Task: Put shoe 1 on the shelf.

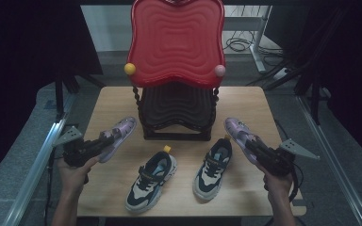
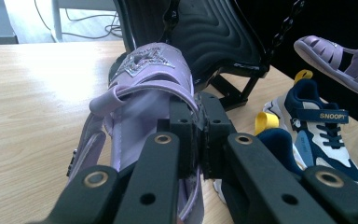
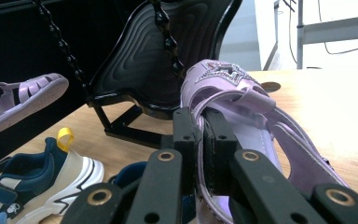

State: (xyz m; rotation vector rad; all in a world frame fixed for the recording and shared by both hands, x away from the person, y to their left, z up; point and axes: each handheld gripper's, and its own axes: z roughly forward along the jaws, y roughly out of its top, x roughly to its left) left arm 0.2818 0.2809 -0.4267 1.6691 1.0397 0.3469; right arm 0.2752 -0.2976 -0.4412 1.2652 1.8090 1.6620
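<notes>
Wooden surface [image 1: 108, 101] carries the black-and-red rack [image 1: 176, 110], and on either side of it my left tool [image 1: 107, 140] and right tool [image 1: 248, 142] each clamp a purple sandal [image 1: 121, 133] [image 1: 236, 130] by its side edge, likely bound for the rack, sneakers [image 1: 152, 181] resting before it.

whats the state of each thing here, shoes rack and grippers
left gripper: shut on left sandal
right gripper: shut on right sandal
left sandal: held, lifted
right sandal: held, lifted
left sneaker: upright on table, strap fastened
right sneaker: upright on table
rack: standing, both tiers bare
</notes>
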